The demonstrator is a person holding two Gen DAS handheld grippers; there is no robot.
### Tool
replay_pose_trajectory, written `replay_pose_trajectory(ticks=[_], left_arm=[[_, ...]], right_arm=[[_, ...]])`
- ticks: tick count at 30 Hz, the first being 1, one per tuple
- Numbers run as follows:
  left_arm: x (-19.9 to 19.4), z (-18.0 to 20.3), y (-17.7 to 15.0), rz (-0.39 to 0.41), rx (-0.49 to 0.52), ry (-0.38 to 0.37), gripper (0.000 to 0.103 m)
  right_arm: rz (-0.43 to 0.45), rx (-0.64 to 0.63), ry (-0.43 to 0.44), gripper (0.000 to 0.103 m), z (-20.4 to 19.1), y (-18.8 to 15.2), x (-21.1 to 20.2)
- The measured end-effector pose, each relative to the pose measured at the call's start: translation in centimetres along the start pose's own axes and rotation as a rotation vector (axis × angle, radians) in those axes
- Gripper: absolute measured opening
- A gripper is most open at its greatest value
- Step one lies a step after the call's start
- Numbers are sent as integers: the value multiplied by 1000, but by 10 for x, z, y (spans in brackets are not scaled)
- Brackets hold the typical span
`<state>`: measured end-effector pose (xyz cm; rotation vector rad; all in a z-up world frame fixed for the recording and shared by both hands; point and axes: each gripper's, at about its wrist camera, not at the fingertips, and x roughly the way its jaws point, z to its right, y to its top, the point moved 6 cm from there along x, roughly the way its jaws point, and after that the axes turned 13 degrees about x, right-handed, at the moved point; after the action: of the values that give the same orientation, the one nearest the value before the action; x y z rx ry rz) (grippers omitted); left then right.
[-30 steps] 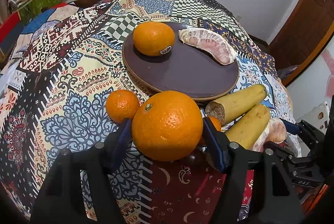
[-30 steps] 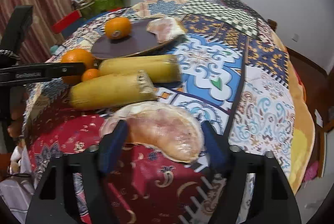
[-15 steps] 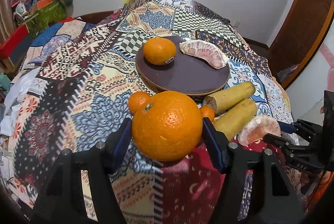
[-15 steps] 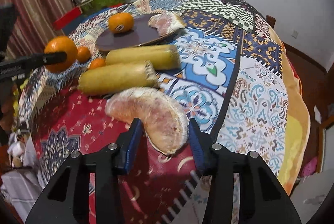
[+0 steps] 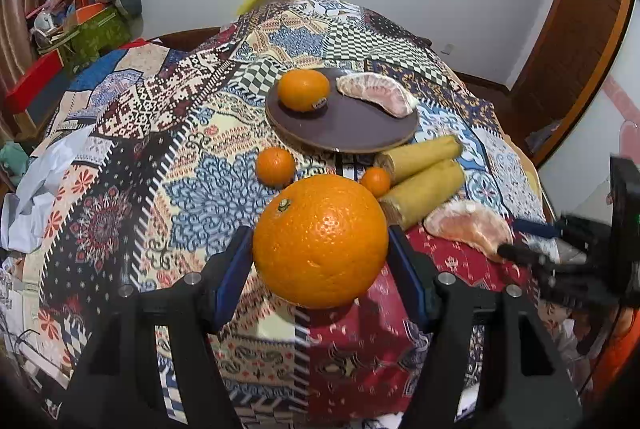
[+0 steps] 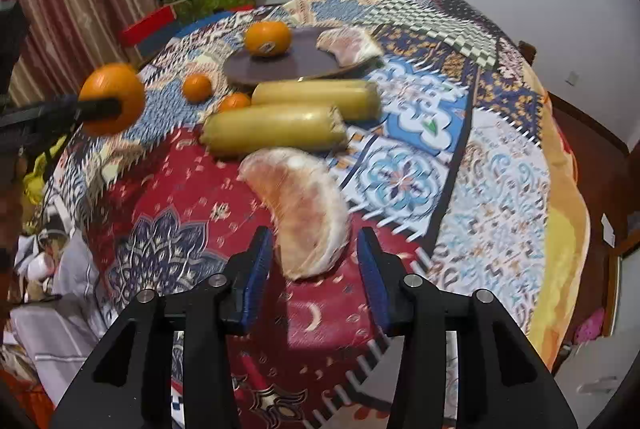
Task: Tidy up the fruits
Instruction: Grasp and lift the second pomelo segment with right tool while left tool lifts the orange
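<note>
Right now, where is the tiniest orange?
In the left wrist view the tiniest orange sits on the quilt, touching the end of the upper banana, just in front of the plate.

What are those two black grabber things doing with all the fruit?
A person is sorting fruit onto the brown plate. The left gripper has a big orange squeezed in its jaws, lifted off the patterned cloth. The right gripper is around a pomelo slice; its jaws have just been opening a little, and a gap shows at each side. One orange and one pomelo slice already sit on the plate. Two small oranges and two yellow rolls still wait beside it.
</note>
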<state>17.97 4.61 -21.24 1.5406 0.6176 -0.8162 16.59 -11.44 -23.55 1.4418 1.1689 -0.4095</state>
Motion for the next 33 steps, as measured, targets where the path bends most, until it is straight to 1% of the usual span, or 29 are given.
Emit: replay_pose_trajectory(ticks=[1,3,9,10,12,14,17,18,20,24,26,30,33], left_arm=[[-1,2,-3,-5,3,-3,66],[-1,4,-7,-12,4,-7,66],[7,10,-18,-41,4,-25,66],[8,11,-20,-46,5,-28,66],[11,13,-23,-56,7,-34,66],[17,15,-26,-71,6,-40,66],[25,16,-29,-86,5,-38,66],[25,16,-29,-84,5,-37,66],[25,16,-29,-79,4,-41,66],[26,13,-30,-78,-9,-55,66],[26,13,-30,-76,-14,-58,66],[23,12,-28,-74,-18,-49,66],[21,10,-26,-66,-17,-40,66]], right_arm=[[4,-1,-8,54,1,3,1],[5,-11,-13,58,-1,7,5],[-50,-84,-22,58,-11,9,33],[-60,-90,-23,60,-12,8,38],[-56,-84,-27,64,-13,11,44],[-52,-69,-24,64,-13,15,50],[-41,-79,-24,59,-15,15,51],[-39,-82,-18,52,-16,14,50],[-32,-78,-17,47,-16,13,45],[-23,-38,10,35,-13,12,37],[-15,-22,20,33,-12,11,30],[12,-12,31,23,-13,10,14],[39,-20,32,21,-17,16,3]])
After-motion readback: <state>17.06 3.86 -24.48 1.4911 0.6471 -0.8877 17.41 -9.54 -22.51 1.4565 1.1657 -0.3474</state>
